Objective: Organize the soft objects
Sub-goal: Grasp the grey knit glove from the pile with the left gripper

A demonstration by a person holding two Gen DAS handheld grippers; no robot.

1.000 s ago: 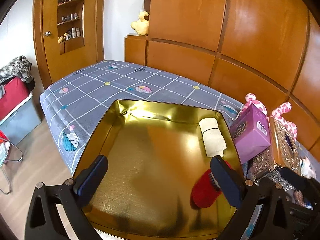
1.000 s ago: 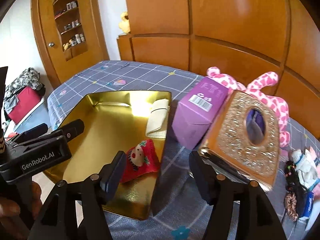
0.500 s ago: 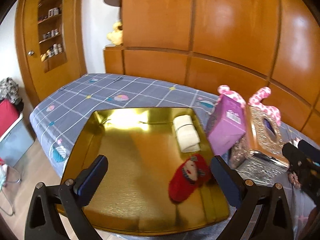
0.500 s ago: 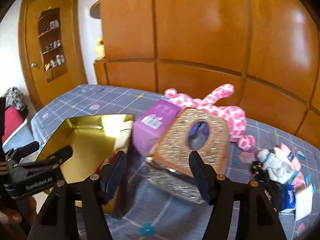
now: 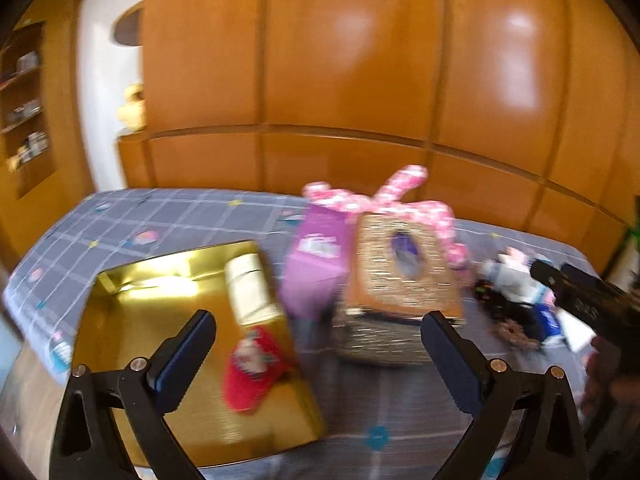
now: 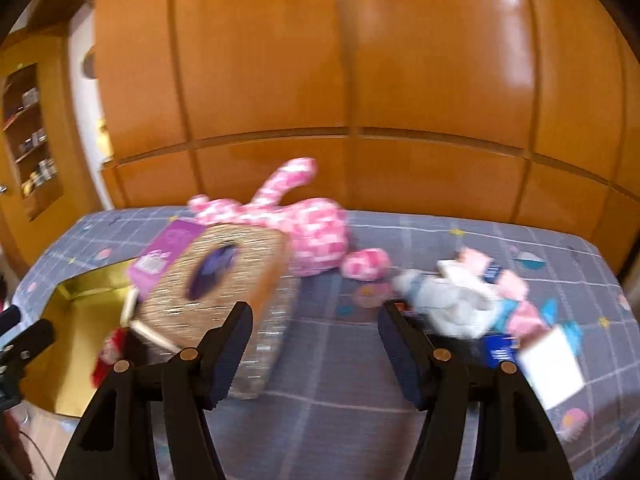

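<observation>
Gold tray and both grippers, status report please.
Left gripper and right gripper open, empty. Gold tray holds red plush and cream roll. Tissue box between tray and loose pile.

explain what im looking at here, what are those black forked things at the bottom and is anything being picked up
Those black forks are hand-held tongs, one in each of a person's hands, each with a wide-angle camera looking along its fingers. One picture is from the left tongs, the other from the right tongs.

Both stand open and hold nothing.

They hover above a bed with a grey checked cover. On it lie a gold tray holding a cream roll and a red plush, then a purple box, a glittery tissue box, a pink spotted plush, and a blurred pile of small soft items.
</observation>
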